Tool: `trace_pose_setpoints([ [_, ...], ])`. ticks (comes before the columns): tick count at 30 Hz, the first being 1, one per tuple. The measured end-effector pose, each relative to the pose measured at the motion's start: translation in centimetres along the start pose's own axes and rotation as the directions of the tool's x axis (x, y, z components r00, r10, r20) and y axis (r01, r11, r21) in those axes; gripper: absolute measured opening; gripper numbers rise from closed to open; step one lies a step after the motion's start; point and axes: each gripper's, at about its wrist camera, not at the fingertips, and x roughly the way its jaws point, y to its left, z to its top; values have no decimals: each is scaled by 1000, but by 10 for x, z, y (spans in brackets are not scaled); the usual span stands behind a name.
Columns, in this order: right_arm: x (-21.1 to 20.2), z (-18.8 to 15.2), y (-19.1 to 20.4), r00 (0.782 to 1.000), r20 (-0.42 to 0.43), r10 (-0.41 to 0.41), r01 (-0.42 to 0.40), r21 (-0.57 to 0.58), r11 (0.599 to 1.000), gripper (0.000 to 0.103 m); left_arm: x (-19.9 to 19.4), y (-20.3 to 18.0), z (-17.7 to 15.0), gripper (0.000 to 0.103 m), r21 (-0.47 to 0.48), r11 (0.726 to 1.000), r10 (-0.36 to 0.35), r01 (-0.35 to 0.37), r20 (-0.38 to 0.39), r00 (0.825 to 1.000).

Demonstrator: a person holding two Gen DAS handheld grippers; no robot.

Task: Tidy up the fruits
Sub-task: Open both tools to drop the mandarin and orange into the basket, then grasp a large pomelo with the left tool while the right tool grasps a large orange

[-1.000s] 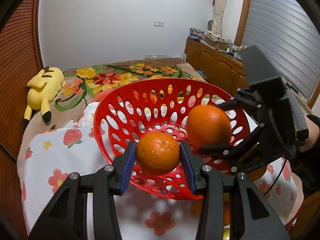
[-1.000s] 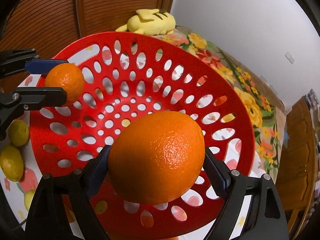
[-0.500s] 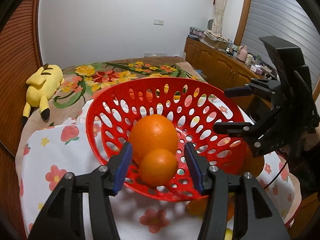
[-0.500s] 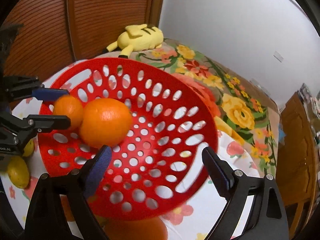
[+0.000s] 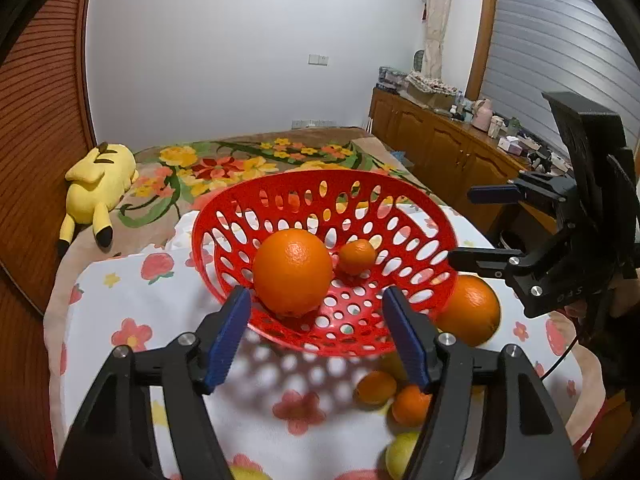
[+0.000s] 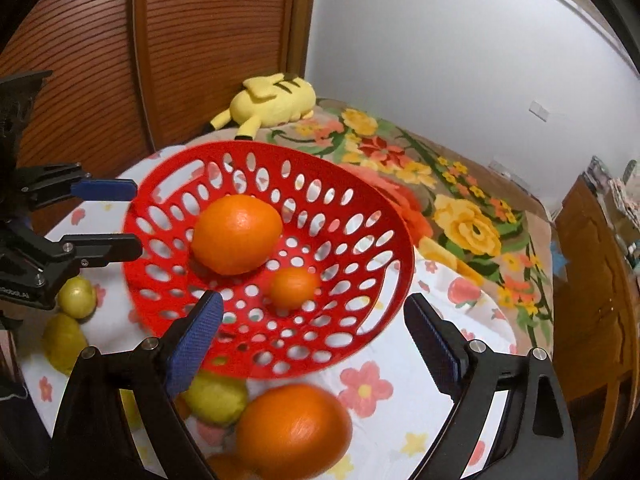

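Since a second ago you've let go of both fruits: the big orange point(image 5: 293, 271) and the small mandarin point(image 5: 357, 256) now lie loose in the red basket point(image 5: 224, 204), and both tools have backed off toward you.

Your left tool point(image 5: 316, 336) has its jaws opening, nothing between the pads. In the left wrist view the big orange sits at 11 o'clock from the tool's midpoint, just beyond the left blue pad, apart from it; the mandarin is at 1 o'clock, deeper in the basket, beside the big orange.

Your right tool point(image 6: 316, 344) stands wide, empty. In the right wrist view the mandarin point(image 6: 295, 288) is at 11 o'clock from the midpoint, near; the big orange point(image 6: 237, 234) is further out at 11 o'clock, just beside the mandarin. The near rim of the basket point(image 6: 400, 248) crosses between the pads.

Outside the basket, on the flowered cloth point(image 6: 364, 390): a second big orange point(image 6: 294, 432) at 6 o'clock of the right tool, blurred; a yellow fruit point(image 6: 216, 398) under the left pad; two more yellow fruits point(image 6: 76, 296) at 9 o'clock, by your left tool. Two small mandarins point(image 5: 376, 387) lie by the left tool's right pad in the left wrist view.

A yellow plush point(image 5: 98, 184) lies on the bed behind.
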Motion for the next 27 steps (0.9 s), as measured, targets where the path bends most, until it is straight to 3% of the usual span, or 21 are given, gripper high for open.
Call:
trace_pose_setpoints([
  [17, -28, -78, 7, 999, 23, -30, 25, 168, 985, 94, -42, -10, -60, 70, -8, 1000, -2, 2, 12, 1000],
  [27, -28, -98, 3, 999, 37, -11, 1, 255, 967, 94, -57, -8, -90, 70, -26, 1000, 7, -7, 1, 1000],
])
